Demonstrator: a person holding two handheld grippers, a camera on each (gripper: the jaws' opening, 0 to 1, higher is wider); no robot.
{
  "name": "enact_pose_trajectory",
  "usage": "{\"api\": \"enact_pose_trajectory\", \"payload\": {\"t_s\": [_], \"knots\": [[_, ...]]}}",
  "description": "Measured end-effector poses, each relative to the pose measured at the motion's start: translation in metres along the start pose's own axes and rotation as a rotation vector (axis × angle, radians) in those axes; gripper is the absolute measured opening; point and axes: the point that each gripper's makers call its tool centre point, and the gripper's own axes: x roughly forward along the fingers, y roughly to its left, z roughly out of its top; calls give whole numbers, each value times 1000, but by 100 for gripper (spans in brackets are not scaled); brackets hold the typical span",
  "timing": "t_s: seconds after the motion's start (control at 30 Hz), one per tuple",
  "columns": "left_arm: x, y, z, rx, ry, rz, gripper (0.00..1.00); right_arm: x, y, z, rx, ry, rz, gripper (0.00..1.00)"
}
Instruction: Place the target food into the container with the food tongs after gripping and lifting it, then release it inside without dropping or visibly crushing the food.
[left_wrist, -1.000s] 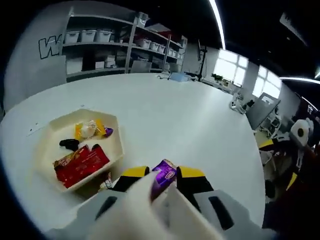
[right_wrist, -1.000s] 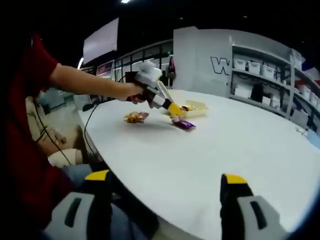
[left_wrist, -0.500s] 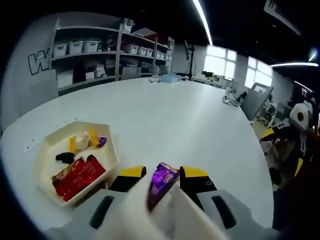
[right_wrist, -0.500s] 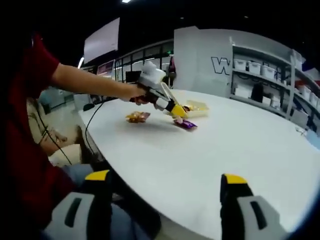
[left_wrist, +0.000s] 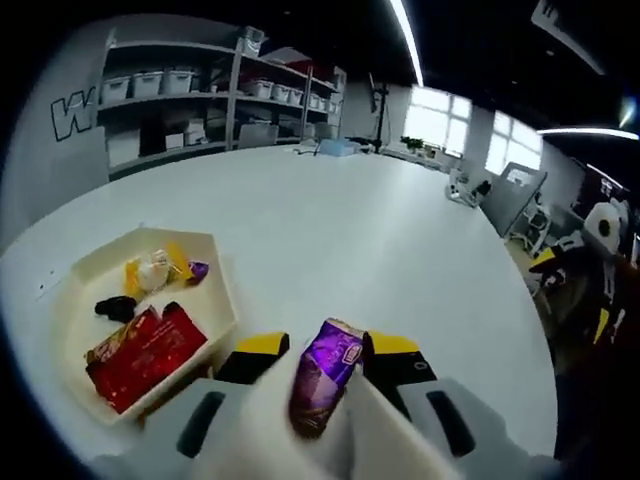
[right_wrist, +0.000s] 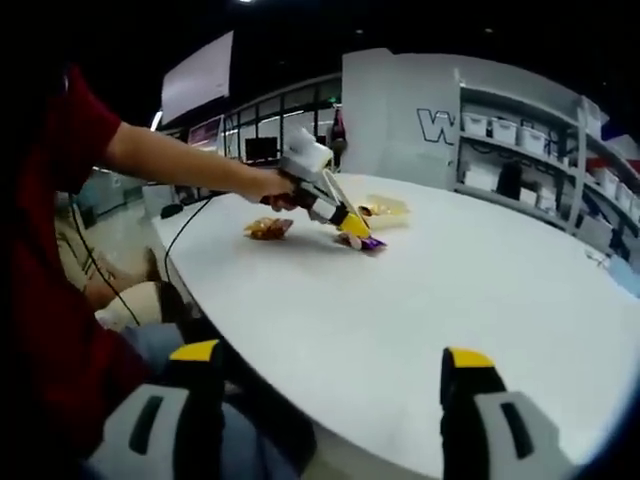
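The left gripper (left_wrist: 325, 352) squeezed white tongs (left_wrist: 290, 425) clamped on a purple snack packet (left_wrist: 325, 375), its print unreadable, above the table; the container (left_wrist: 225, 300) lay at 9 o'clock. The right gripper (right_wrist: 330, 375) stood apart.

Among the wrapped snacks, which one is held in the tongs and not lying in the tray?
The purple packet, pinched between the white tongs in the left gripper. The red packet and the yellow candy lie in the cream tray.
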Motion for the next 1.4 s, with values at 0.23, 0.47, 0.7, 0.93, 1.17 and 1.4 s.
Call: {"api": "enact_pose_trajectory", "payload": {"t_s": [0.23,0.47,0.7,0.93,1.17,1.4], "knots": [[-1,-2,-5,-199,21,-3,18,3,2,-2,-3,16,7,88],[-1,-2,-2,-185,19,22,18,-1,-1,3,-5,4,-6,89],[-14,-12,28,-182,-50,1,19,-2,-2,7,0,-17,-17,92],[-30,10,46,-190,-85,47,19,-1,0,3,-5,-5,-13,92],[-40,30,51,-209,-103,90,19,-3,-1,0,3,2,-19,91],[-44,46,63,-205,-117,117,19,-1,-1,-1,5,6,-20,91]]}}
